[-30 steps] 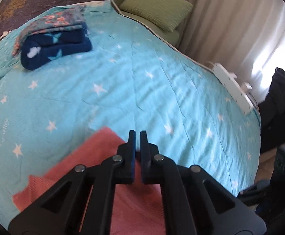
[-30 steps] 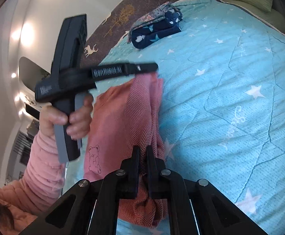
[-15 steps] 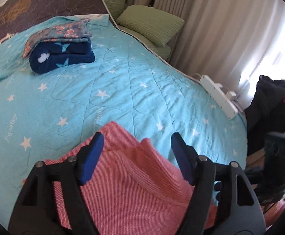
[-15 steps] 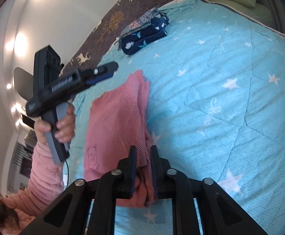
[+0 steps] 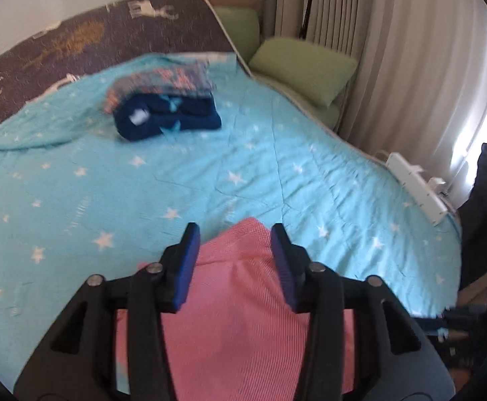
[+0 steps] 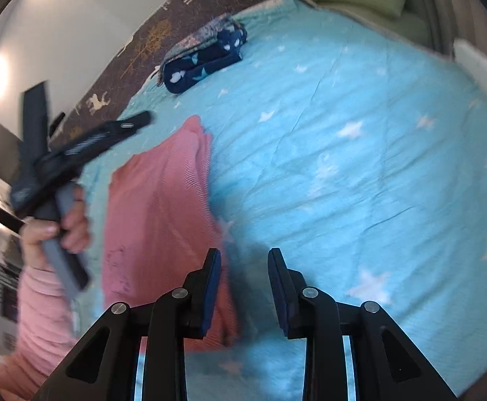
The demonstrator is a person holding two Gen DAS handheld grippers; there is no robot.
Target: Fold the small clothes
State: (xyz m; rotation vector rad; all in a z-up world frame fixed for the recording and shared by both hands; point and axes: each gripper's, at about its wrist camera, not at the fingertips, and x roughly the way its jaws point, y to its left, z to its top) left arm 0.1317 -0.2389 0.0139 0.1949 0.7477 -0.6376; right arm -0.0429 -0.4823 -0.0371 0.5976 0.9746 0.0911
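A pink knit garment [image 5: 243,300] lies folded on the turquoise star quilt [image 5: 210,173]; it also shows in the right wrist view [image 6: 159,207], with a small bear drawing near its lower edge. My left gripper [image 5: 233,234] is open and empty above the garment's far corner; in the right wrist view it [image 6: 136,122] hovers above the garment's left side, held in a hand. My right gripper [image 6: 243,257] is open and empty just above the garment's right edge.
A stack of folded clothes [image 5: 166,107], dark blue under a floral piece, sits near the brown deer-print headboard cover [image 5: 76,33]. Green pillows [image 5: 303,63] and curtains stand at the bed's far right. A white power strip [image 5: 417,187] lies off the bed's right edge.
Both grippers were shut on the pink garment a second ago. The left one opened first, then the right one let go. The garment now lies folded on the quilt.
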